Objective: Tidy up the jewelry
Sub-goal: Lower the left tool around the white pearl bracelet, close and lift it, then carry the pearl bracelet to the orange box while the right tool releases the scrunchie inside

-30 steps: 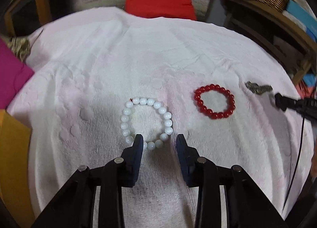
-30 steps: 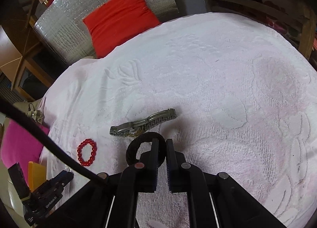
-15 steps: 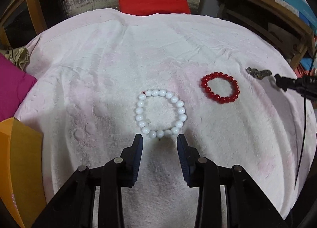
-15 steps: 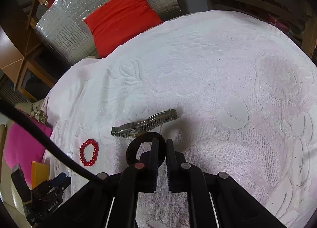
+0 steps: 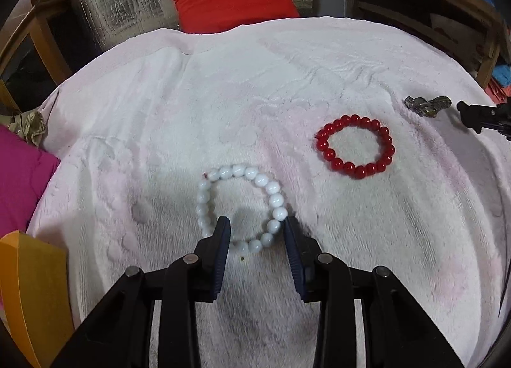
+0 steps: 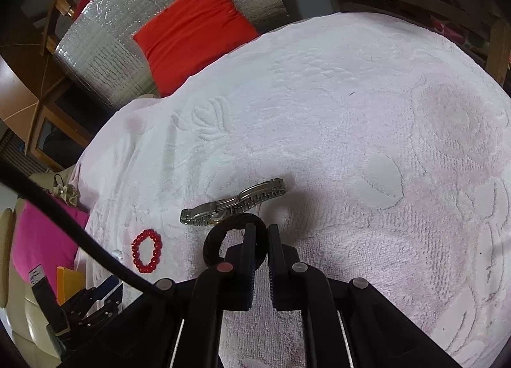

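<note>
We're hovering the left gripper (image 5: 257, 227), half-spread, around the near side of the glossy white bead bracelet (image 5: 240, 206) lying on the fluffy towel (image 5: 223, 96); our right gripper (image 6: 259, 233) is pinching a dark woven ring (image 6: 234, 238).

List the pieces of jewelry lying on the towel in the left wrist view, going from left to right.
white bead bracelet → red bead bracelet → metal watch
</note>
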Demonstrator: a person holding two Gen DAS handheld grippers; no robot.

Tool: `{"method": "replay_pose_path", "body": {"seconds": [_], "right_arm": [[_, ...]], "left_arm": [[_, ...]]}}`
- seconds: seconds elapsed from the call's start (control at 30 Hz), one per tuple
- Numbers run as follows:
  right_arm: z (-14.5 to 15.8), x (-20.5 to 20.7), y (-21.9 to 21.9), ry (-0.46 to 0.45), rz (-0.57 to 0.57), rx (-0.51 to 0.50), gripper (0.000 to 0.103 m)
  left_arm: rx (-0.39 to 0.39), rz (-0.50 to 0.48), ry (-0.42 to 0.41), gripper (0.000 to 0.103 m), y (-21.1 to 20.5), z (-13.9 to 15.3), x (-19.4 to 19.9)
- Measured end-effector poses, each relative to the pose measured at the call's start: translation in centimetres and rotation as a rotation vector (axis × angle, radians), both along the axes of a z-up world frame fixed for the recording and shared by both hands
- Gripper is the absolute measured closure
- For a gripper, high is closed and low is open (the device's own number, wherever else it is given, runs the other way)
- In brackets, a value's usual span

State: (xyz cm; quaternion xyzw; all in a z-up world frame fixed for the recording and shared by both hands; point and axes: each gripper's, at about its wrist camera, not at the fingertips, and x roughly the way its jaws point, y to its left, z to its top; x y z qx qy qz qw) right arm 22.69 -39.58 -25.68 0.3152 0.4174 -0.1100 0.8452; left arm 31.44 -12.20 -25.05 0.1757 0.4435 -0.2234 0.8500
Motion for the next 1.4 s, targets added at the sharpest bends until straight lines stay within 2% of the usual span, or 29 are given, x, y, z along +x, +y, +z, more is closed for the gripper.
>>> {"method": "replay_pose_path", "body": {"seconds": [0.07, 0.1, 0.2, 0.27, 0.37, 0.57, 0.7, 0.97, 1.4], "right_arm": [[0.1, -0.1, 0.0, -0.005, 0.005, 0.000, 0.095], [0.1, -0.1, 0.1, -0.007, 0.008, -0.005, 0.095], [0.1, -0.2, 0.0, -0.010, 0.000, -0.010, 0.095], [0.1, -0.4, 0.0, -0.013, -0.009, -0.012, 0.095], [0.6, -0.6, 0.6, -0.038, -0.012, -0.027, 0.095], [2.3, -0.6, 3.1, -0.113, 0.013, -0.098, 0.095], [3.0, -0.2, 5.1, -0.146, 0.049, -0.119, 0.095], [3.9, 0.1, 9.6, -0.184, 0.129, -0.170, 0.095], [5.7, 0.6, 14.6, -0.255, 0.234, -0.128, 0.095]], "left_arm": [[-0.018, 0.008, 0.020, 0.077, -0.3, 0.0, 0.4], [-0.023, 0.004, 0.027, 0.085, -0.5, 0.0, 0.5], [-0.002, 0.005, 0.021, 0.093, -1.2, 0.1, 0.3], [-0.008, 0.027, 0.026, 0.093, -1.3, 0.2, 0.3], [-0.079, 0.074, 0.051, 0.094, -0.3, 1.0, 0.7], [-0.293, 0.178, 0.051, 0.094, 3.9, 4.0, 1.0], [-0.389, 0.238, 0.004, 0.094, 6.6, 6.3, 0.4], [-0.480, 0.296, -0.105, 0.094, 10.3, 9.6, -1.2], [-0.596, 0.391, -0.138, 0.094, 18.5, 11.4, -2.9]]}}
